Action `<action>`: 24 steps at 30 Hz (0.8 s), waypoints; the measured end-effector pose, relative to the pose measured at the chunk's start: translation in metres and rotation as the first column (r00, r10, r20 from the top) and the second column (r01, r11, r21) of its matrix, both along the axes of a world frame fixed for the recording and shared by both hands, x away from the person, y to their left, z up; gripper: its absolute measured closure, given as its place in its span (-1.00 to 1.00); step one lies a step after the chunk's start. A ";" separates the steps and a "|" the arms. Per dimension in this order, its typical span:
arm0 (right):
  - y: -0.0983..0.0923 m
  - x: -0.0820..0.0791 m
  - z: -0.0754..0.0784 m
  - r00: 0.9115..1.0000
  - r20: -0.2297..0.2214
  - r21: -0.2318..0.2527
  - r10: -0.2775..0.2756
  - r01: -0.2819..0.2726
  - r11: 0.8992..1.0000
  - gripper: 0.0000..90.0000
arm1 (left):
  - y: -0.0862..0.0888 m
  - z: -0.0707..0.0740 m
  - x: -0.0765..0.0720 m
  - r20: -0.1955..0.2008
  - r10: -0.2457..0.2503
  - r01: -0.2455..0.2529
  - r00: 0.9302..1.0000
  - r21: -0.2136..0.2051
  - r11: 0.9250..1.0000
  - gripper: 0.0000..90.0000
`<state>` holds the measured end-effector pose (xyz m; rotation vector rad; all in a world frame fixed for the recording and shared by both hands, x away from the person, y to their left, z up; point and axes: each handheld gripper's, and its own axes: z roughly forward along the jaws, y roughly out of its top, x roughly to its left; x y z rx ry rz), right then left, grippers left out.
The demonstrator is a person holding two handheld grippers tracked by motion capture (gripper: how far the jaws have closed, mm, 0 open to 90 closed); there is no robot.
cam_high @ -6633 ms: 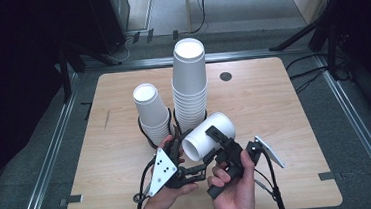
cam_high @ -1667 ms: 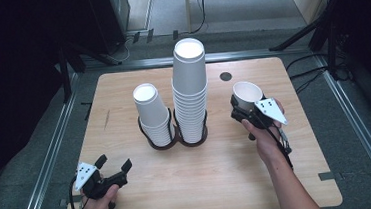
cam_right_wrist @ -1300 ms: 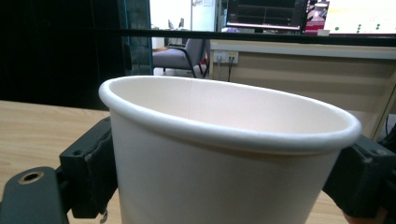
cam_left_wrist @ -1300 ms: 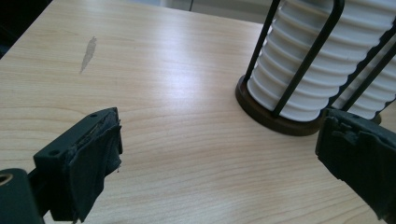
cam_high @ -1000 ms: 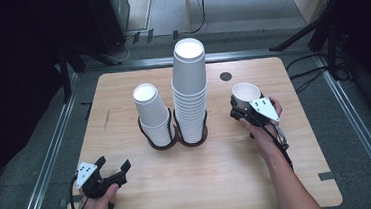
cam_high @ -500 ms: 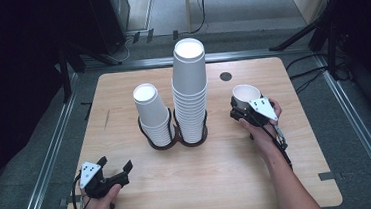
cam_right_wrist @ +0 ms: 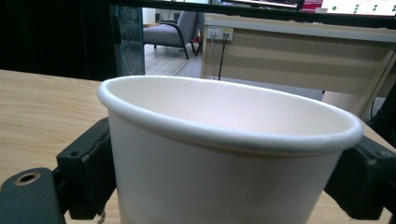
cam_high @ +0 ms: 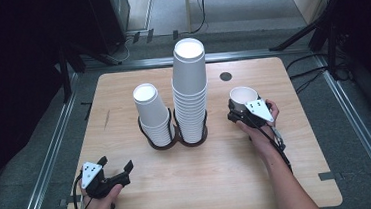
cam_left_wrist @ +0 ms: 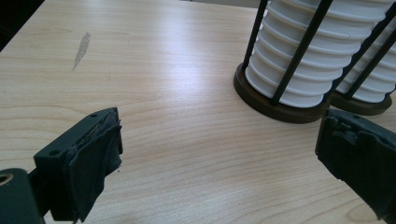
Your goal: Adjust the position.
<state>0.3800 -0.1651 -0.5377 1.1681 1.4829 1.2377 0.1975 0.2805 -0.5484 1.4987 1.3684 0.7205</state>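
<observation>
A white paper cup [cam_high: 243, 93] stands upright on the table, right of the stacks. My right gripper [cam_high: 241, 107] has it between its jaws; in the right gripper view both pads [cam_right_wrist: 95, 163] lie against the cup [cam_right_wrist: 224, 140] wall. These jaws have just been opening a little, with the cup still between them. My left gripper [cam_high: 115, 165] rests at the front left corner, open and holding nothing; its view [cam_left_wrist: 215, 154] looks across bare wood at the short cup stack [cam_left_wrist: 299, 56].
A black wire holder [cam_high: 176, 138] at the table's middle keeps a short cup stack [cam_high: 151, 112] and a tall one [cam_high: 190, 84]. A dark round hole [cam_high: 226, 76] sits behind the single cup. Bare wood [cam_high: 205, 183] lies between my hands.
Several seconds ago both grippers held the cup on its side near the front middle. It now stands upright at the right, and the left gripper has gone to the front left. Nothing visibly moved over the last second.
</observation>
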 end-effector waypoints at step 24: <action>-0.003 -0.008 0.002 0.999 -0.046 -0.008 0.002 -0.002 1.000 -0.82 | -0.002 0.001 0.002 0.012 0.009 -0.009 1.000 0.001 1.000 -0.98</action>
